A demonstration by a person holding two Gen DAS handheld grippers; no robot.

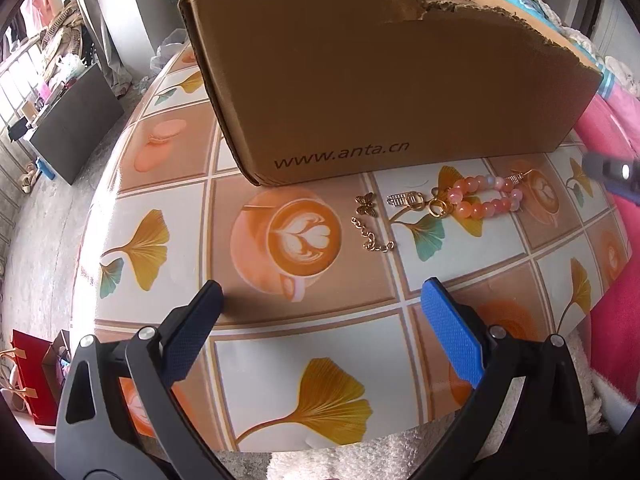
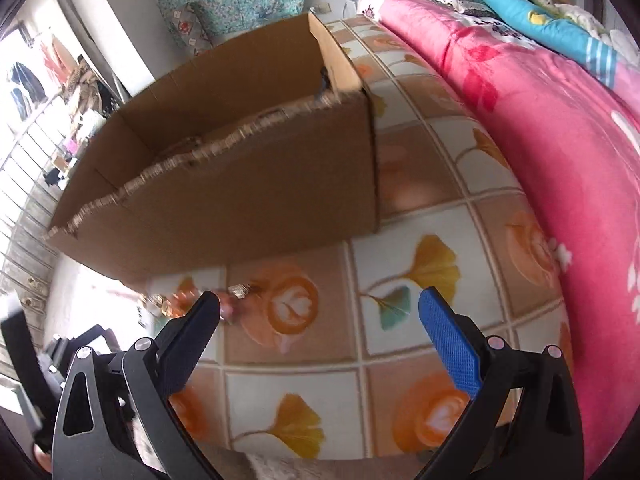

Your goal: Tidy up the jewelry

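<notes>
A brown cardboard box (image 1: 380,80) with a torn rim stands on the patterned table (image 1: 280,340). In front of it lie a pink bead bracelet (image 1: 486,198) with gold rings, a small silver charm (image 1: 405,200), a gold butterfly charm (image 1: 367,204) and a short gold chain (image 1: 372,240). My left gripper (image 1: 322,300) is open and empty, hovering short of the jewelry. The right gripper (image 1: 612,172) shows blurred at the right edge. In the right wrist view my right gripper (image 2: 320,308) is open and empty; the box (image 2: 240,184) is ahead and the jewelry (image 2: 192,300) is blurred by the left finger.
A pink floral blanket (image 2: 560,140) borders the table on the right, with blue bedding (image 2: 532,4) behind. White fleece (image 1: 360,456) lies at the table's near edge. A red gift bag (image 1: 32,376) and a dark cabinet (image 1: 76,124) stand on the floor at left.
</notes>
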